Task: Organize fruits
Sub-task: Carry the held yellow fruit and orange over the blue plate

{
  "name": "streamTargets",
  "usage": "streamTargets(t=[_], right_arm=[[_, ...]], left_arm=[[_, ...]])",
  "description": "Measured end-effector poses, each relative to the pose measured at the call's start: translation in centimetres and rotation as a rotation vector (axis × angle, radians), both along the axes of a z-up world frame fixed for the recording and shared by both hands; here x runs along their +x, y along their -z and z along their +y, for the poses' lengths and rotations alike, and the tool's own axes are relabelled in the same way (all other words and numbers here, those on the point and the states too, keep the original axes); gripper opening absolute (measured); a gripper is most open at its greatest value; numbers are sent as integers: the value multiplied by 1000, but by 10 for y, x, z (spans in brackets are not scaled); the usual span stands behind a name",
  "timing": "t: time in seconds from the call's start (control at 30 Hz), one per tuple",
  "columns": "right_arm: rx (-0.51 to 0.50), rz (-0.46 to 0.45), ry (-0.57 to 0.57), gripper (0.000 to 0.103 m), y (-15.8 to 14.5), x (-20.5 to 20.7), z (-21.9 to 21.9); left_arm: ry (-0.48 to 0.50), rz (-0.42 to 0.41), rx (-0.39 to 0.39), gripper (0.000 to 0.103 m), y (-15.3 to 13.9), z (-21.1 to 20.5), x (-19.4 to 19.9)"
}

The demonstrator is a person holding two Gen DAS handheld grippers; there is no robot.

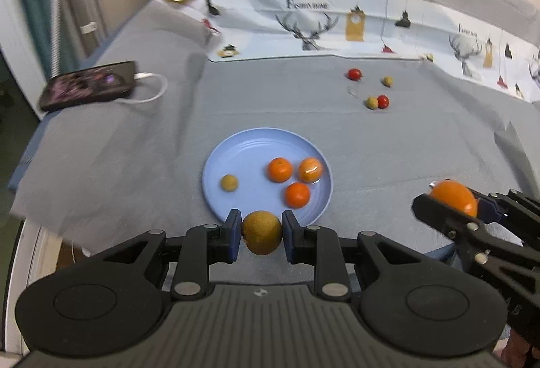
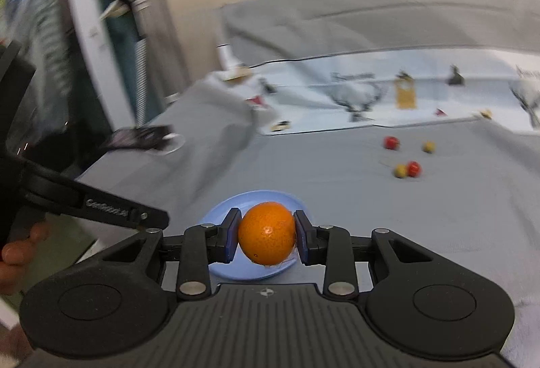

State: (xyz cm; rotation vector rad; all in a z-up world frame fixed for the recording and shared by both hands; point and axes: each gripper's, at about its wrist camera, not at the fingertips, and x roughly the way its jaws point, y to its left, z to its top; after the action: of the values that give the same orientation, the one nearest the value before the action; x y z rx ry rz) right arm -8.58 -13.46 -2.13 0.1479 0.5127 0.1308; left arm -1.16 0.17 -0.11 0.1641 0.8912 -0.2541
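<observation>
Fruits are split three ways: some on the blue plate point(image 1: 216, 186), some loose on the grey-covered surface point(image 1: 135, 145), two in the tools. Left tool point(image 1: 262, 233) pinches a brownish-green round fruit point(image 1: 262, 232) between its blue pads, held just at the near rim of the plate, likely staged for a drop onto it. Right tool point(image 2: 266, 234) pinches an orange point(image 2: 267, 233) the same way, with the plate showing under and behind it in the right wrist view; the left wrist view puts that tool off to the right of the plate, so how far it hangs over the plate cannot be told. Height above the plate is unclear for both. Plate already carries three oranges point(image 1: 279, 169) clustered right of centre and one small yellow-green fruit point(image 1: 229, 182) on its left side, so collecting on the plate looks like the sorting goal. Still out on the surface, well apart from the plate: two red fruits point(image 1: 354, 74) and two small yellow-green ones point(image 1: 372, 103), one pair touching or nearly so. A phone point(image 1: 89, 84) with a white cable lies at the far left edge. Right wrist view is motion-blurred; the plate's contents are hidden there behind the held orange. Fruit types beyond the oranges are too small to name. A bare hand point(image 2: 17, 250) is partly cut off at that view's left edge.
</observation>
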Motion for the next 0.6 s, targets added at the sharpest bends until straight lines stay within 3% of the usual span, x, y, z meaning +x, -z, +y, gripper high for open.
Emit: streamTargets(t=[0.2, 0.6], right_arm=[[-99, -23, -41, 35, -12, -20, 32], [-159, -50, -20, 35, -19, -35, 44]], left_arm=[[-5, -46, -47, 28, -6, 20, -31], [20, -101, -103, 28, -17, 32, -50]])
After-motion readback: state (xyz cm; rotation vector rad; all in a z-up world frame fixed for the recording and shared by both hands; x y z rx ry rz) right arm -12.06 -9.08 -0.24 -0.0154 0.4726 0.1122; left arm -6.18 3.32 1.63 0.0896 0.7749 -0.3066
